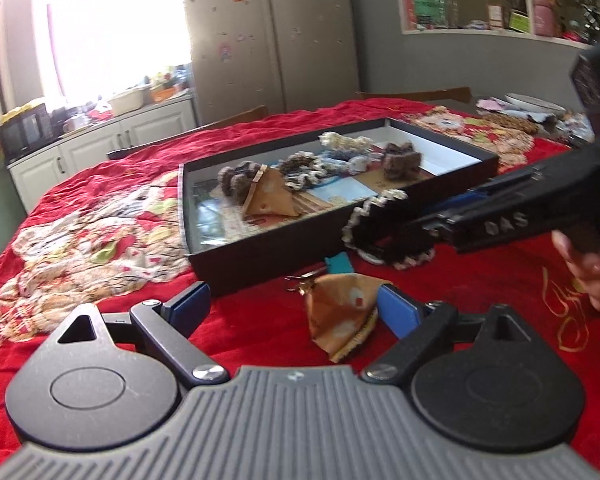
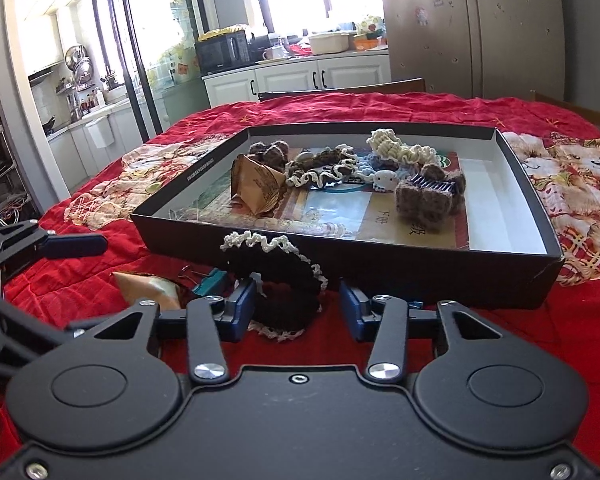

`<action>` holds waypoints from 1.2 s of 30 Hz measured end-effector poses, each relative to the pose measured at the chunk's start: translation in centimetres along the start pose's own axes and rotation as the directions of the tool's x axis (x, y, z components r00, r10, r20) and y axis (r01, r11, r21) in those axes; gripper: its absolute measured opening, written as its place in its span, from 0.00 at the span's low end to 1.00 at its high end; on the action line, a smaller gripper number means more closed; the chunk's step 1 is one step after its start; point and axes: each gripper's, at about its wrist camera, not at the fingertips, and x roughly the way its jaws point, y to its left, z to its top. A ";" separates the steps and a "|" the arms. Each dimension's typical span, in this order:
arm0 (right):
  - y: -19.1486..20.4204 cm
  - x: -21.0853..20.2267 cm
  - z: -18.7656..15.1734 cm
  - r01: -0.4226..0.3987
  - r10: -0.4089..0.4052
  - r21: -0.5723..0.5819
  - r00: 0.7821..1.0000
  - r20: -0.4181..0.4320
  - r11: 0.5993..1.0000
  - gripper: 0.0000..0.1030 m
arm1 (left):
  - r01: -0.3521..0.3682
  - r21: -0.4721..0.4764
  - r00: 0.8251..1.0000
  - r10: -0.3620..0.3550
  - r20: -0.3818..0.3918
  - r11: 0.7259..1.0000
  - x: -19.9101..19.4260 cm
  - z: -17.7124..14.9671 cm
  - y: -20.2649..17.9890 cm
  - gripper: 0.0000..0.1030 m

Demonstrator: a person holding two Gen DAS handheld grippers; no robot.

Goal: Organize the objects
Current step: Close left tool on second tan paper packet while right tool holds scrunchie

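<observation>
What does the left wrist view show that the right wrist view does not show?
Only the left wrist view shows the hand holding the right gripper, and wall shelves. Only the right wrist view shows the kitchen doorway and the left gripper's finger from outside. Both show the black box of crochet items, the black scrunchie, the orange pouch and the teal clip.

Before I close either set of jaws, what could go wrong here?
1. The right gripper straddles the black crocheted scrunchie off-centre, hard against its left finger; closing may catch only the frill.
2. The scrunchie leans against the black box wall, so lifting could drag on the rim.
3. The left gripper has the orange fabric pouch at its right finger only, with a teal binder clip just beyond; it could push them.
</observation>
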 end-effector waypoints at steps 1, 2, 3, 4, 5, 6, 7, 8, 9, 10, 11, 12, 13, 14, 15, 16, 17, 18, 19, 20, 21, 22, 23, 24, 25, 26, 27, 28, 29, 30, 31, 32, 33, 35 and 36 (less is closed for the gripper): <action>0.0 0.1 0.1 0.001 -0.001 0.001 1.000 0.000 1.000 0.41 | 0.008 0.011 1.000 -0.008 -0.004 1.000 0.1 -0.1 -0.2 0.92; 0.0 0.2 0.1 0.002 -0.002 0.001 1.000 0.001 1.000 0.40 | 0.013 0.024 1.000 -0.013 -0.006 1.000 0.3 -0.1 -0.5 0.92; 0.0 0.3 0.1 -0.004 0.004 0.003 1.000 -0.004 1.000 0.38 | 0.015 0.035 1.000 -0.014 -0.008 0.999 0.5 -0.2 -0.7 0.92; -0.1 0.4 0.1 -0.010 0.010 0.007 1.000 -0.005 1.000 0.38 | 0.012 0.044 1.000 -0.011 -0.009 0.999 0.7 -0.2 -0.8 0.92; 0.0 0.5 0.1 -0.011 0.011 0.007 1.000 -0.007 1.000 0.35 | 0.012 0.052 1.000 -0.011 -0.014 0.999 0.9 -0.2 -1.0 0.92; 0.0 0.6 0.1 -0.010 0.010 0.004 1.000 -0.007 1.000 0.32 | 0.017 0.057 1.000 -0.016 -0.020 0.998 1.1 -0.2 -1.1 0.91; 0.0 0.7 0.1 -0.009 0.009 0.002 1.000 -0.007 1.000 0.31 | 0.022 0.060 1.000 -0.020 -0.023 0.998 1.3 -0.1 -1.2 0.91; 0.0 0.7 0.1 -0.008 0.008 0.002 1.000 -0.005 1.000 0.28 | 0.026 0.065 0.999 -0.024 -0.024 0.998 1.3 -0.1 -1.3 0.91; 0.0 0.6 0.1 -0.007 0.007 0.004 1.000 -0.003 1.000 0.25 | 0.029 0.070 0.999 -0.027 -0.024 0.997 1.4 -0.1 -1.4 0.90; -0.1 0.6 0.1 -0.008 0.008 0.006 1.000 0.000 1.000 0.24 | 0.032 0.076 0.999 -0.030 -0.023 0.997 1.5 0.0 -1.5 0.89; -0.1 0.5 0.1 -0.006 0.006 0.008 1.000 0.001 1.000 0.20 | 0.036 0.082 0.999 -0.034 -0.024 0.996 1.6 0.0 -1.7 0.86; -0.1 0.5 0.1 -0.004 0.004 0.009 1.000 0.000 1.000 0.19 | 0.039 0.088 0.999 -0.037 -0.027 0.995 1.7 0.0 -1.8 0.82; -0.1 0.5 0.1 -0.004 0.004 0.010 1.000 -0.001 1.000 0.19 | 0.043 0.092 0.999 -0.040 -0.032 0.995 1.8 0.0 -1.9 0.80; -0.2 0.5 0.0 -0.006 0.006 0.010 1.000 -0.003 1.000 0.17 | 0.048 0.093 0.998 -0.044 -0.037 0.994 1.8 0.0 -1.9 0.75; -0.1 0.4 0.0 -0.007 0.007 0.009 1.000 -0.003 1.000 0.17 | 0.054 0.092 0.998 -0.050 -0.041 0.994 1.9 0.0 -1.9 0.69; -0.1 0.4 -0.1 -0.006 0.006 0.008 1.000 -0.002 1.000 0.17 | 0.060 0.088 0.998 -0.056 -0.042 0.994 1.9 0.0 -1.9 0.68; -0.1 0.4 -0.1 -0.006 0.006 0.005 1.000 -0.001 1.000 0.16 | 0.065 0.083 0.997 -0.062 -0.043 0.994 1.9 0.1 -1.8 0.64; 0.0 0.3 -0.1 -0.007 0.007 0.003 1.000 0.000 1.000 0.16 | 0.070 0.078 0.997 -0.067 -0.046 0.994 2.0 0.1 -1.8 0.62; 0.0 0.3 -0.1 -0.008 0.008 0.003 1.000 0.002 1.000 0.15 | 0.074 0.075 0.996 -0.070 -0.048 0.994 2.1 0.0 -1.8 0.61; 0.0 0.3 -0.1 -0.010 0.010 0.003 1.000 0.003 1.000 0.15 | 0.079 0.073 0.996 -0.076 -0.049 0.994 2.1 0.1 -1.7 0.58; 0.0 0.2 -0.1 -0.012 0.012 0.004 1.000 0.003 1.000 0.15 | 0.086 0.071 0.995 -0.082 -0.049 0.994 2.0 0.1 -1.7 0.56; 0.0 0.2 -0.1 -0.013 0.013 0.004 1.000 0.004 1.000 0.15 | 0.085 0.071 0.995 -0.082 -0.049 0.994 2.0 0.0 -1.8 0.56; 0.0 0.2 -0.1 -0.014 0.014 0.004 1.000 0.004 1.000 0.15 | 0.085 0.073 0.995 -0.082 -0.049 0.994 2.0 0.0 -1.8 0.55; 0.0 0.2 -0.1 -0.015 0.015 0.004 1.000 0.004 1.000 0.14 | 0.086 0.073 0.995 -0.083 -0.049 0.994 2.0 0.0 -1.8 0.54; 0.0 0.1 -0.1 -0.015 0.015 0.004 1.000 0.006 1.000 0.14 | 0.088 0.071 0.995 -0.085 -0.050 0.994 2.0 0.1 -1.8 0.53; 0.0 0.0 -0.1 -0.016 0.016 0.003 1.000 0.007 1.000 0.14 | 0.094 0.067 0.995 -0.090 -0.052 0.993 2.0 0.1 -1.8 0.50; 0.0 0.0 -0.2 -0.016 0.016 0.002 1.000 0.009 1.000 0.14 | 0.097 0.062 0.994 -0.094 -0.053 0.993 1.9 0.1 -1.7 0.50; 0.0 -0.1 -0.2 -0.016 0.016 0.001 1.000 0.010 1.000 0.14 | 0.096 0.062 0.994 -0.093 -0.053 0.994 1.9 0.1 -1.7 0.49; 0.1 -0.1 -0.2 -0.016 0.016 0.000 1.000 0.012 1.000 0.14 | 0.096 0.062 0.994 -0.093 -0.053 0.993 1.9 0.1 -1.7 0.48; 0.1 -0.2 -0.2 -0.016 0.016 0.000 1.000 0.015 1.000 0.13 | 0.095 0.062 0.994 -0.092 -0.053 0.994 1.9 0.2 -1.7 0.48; 0.1 -0.3 -0.2 -0.017 0.017 0.000 1.000 0.018 1.000 0.13 | 0.093 0.060 0.995 -0.090 -0.052 0.994 1.9 0.2 -1.7 0.47; 0.1 -0.4 -0.2 -0.018 0.018 0.001 1.000 0.020 1.000 0.13 | 0.093 0.059 0.995 -0.090 -0.052 0.994 1.8 0.2 -1.7 0.46; 0.1 -0.5 -0.1 -0.021 0.021 0.001 1.000 0.022 1.000 0.13 | 0.092 0.057 0.995 -0.089 -0.051 0.994 1.8 0.2 -1.7 0.45; 0.2 -0.6 -0.1 -0.025 0.025 -0.001 0.999 0.024 1.000 0.13 | 0.090 0.052 0.995 -0.087 -0.054 0.995 1.7 0.2 -1.5 0.38; 0.3 -0.7 -0.1 -0.027 0.027 -0.003 0.999 0.025 1.000 0.13 | 0.091 0.046 0.995 -0.088 -0.055 0.995 1.7 0.3 -1.4 0.38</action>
